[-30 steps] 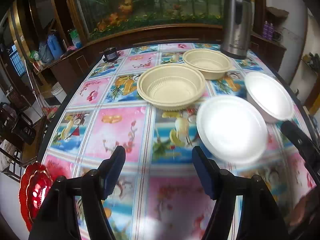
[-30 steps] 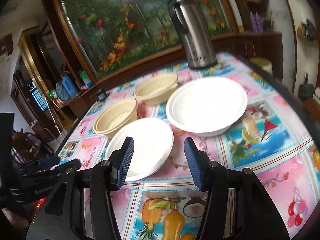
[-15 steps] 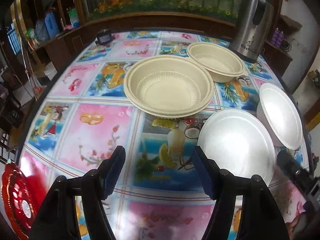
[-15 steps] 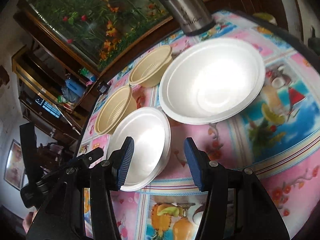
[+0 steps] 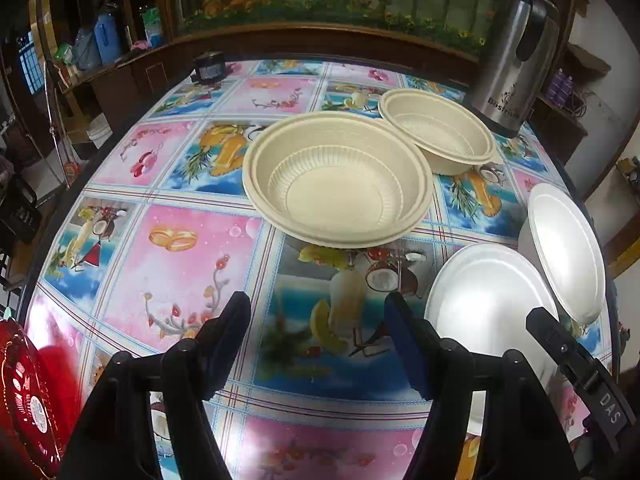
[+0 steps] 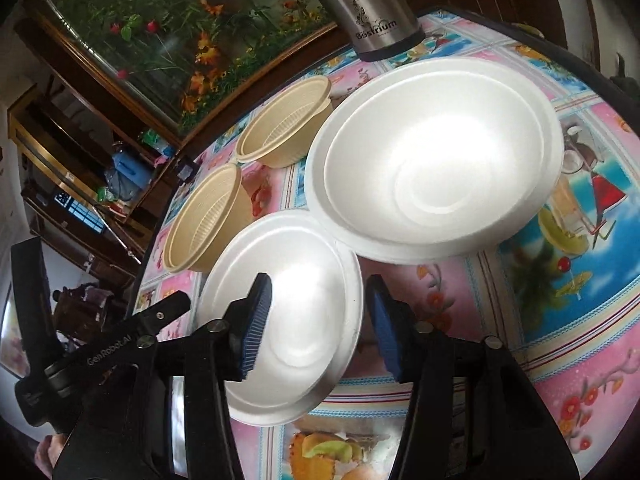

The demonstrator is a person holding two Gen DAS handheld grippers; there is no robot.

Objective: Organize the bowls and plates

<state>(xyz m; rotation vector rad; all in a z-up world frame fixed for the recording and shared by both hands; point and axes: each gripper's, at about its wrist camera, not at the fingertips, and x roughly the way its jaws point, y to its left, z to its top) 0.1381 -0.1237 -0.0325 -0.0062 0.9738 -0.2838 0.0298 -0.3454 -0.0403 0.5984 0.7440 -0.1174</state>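
A large beige bowl [image 5: 338, 184] sits mid-table, with a smaller beige bowl [image 5: 438, 132] behind it to the right. A white foam plate [image 5: 486, 300] lies at the right, a white foam bowl [image 5: 566, 248] beyond it. My left gripper [image 5: 318, 320] is open and empty, just short of the large beige bowl. My right gripper [image 6: 318, 312] is open, its jaws straddling the near right rim of the white plate [image 6: 304, 280]. The white bowl [image 6: 432, 152] and both beige bowls [image 6: 208, 220] [image 6: 284, 128] lie beyond.
A steel thermos [image 5: 516, 60] stands at the back right of the round table [image 5: 180, 240] with its fruit-print cloth. A small dark jar [image 5: 208, 66] sits at the far edge. A red ornament [image 5: 28, 392] hangs at the lower left. Wooden cabinets surround the table.
Both grippers have moved forward and lower. The left has closed in on the large beige bowl. The right has come down over the white plate's rim. Both stay open.
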